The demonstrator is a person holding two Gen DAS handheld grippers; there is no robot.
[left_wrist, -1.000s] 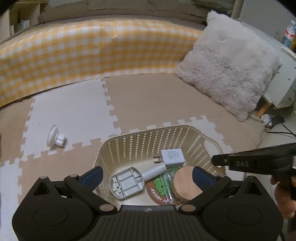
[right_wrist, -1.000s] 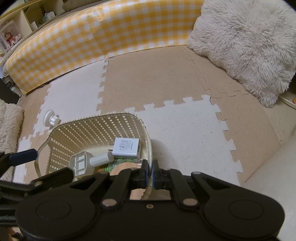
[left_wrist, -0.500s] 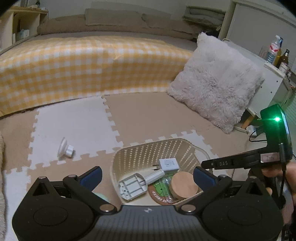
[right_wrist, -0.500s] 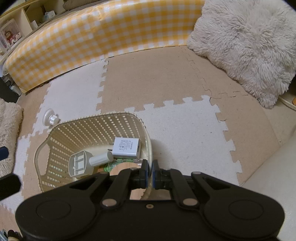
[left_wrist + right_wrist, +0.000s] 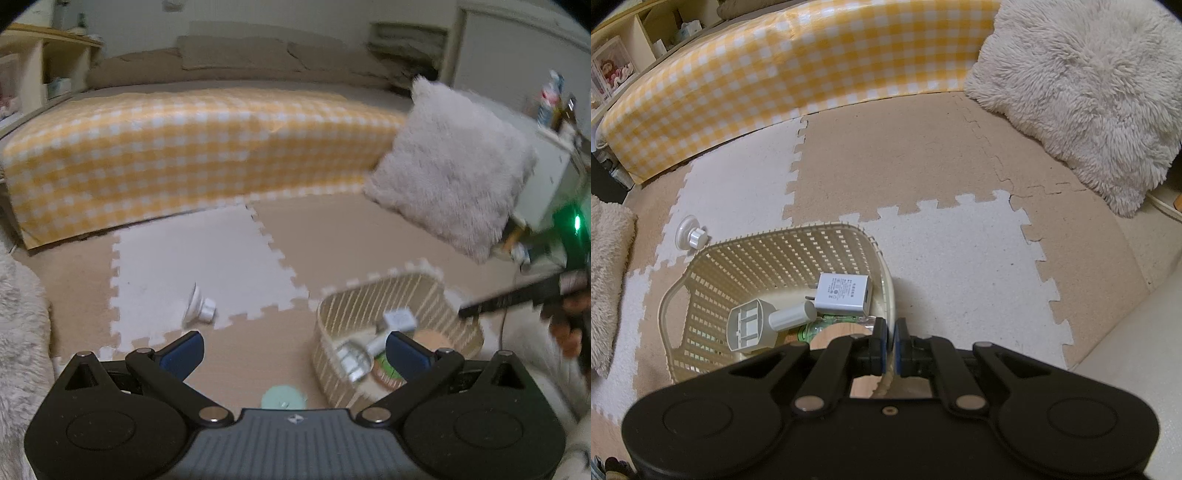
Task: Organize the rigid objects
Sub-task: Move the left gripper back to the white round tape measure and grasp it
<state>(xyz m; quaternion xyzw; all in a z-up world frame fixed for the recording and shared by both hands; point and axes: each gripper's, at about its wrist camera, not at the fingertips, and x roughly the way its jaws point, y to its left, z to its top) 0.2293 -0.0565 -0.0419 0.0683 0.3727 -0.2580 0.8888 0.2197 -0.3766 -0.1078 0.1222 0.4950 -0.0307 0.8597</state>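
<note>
Jaws: right gripper (image 5: 890, 345) clamps basket (image 5: 886, 280) rim; left gripper (image 5: 295, 349) wide.

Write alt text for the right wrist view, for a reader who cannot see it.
The right gripper is shut on the rim of a cream slotted basket on foam floor mats. The basket holds a white charger and a grey handled piece; a white knob lies outside on the mat, a checked sofa edge behind.
</note>
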